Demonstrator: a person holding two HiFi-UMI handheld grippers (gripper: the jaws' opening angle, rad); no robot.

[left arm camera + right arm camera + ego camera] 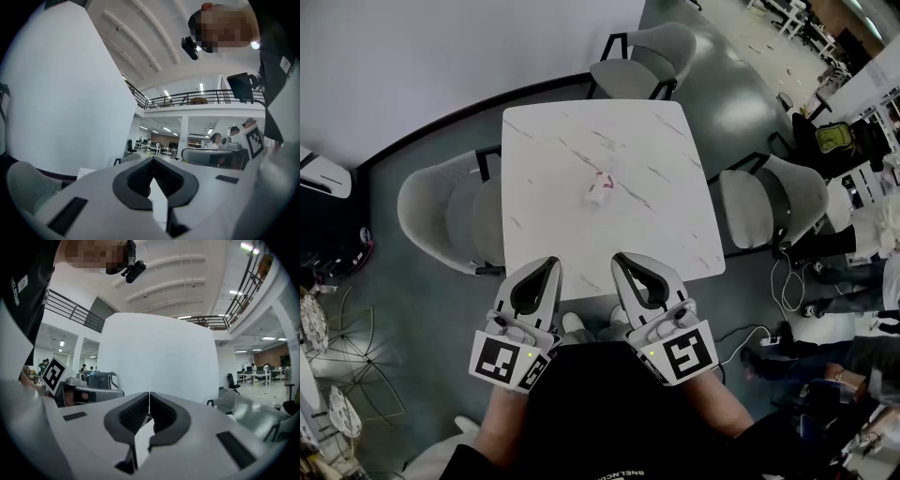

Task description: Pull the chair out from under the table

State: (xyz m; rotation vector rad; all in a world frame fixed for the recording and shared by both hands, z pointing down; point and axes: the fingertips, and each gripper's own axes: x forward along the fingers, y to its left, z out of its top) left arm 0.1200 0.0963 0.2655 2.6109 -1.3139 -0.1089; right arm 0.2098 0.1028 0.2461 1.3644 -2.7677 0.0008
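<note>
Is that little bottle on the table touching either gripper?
Apart. Head view shows bare table between the bottle and the left gripper and right gripper.
</note>
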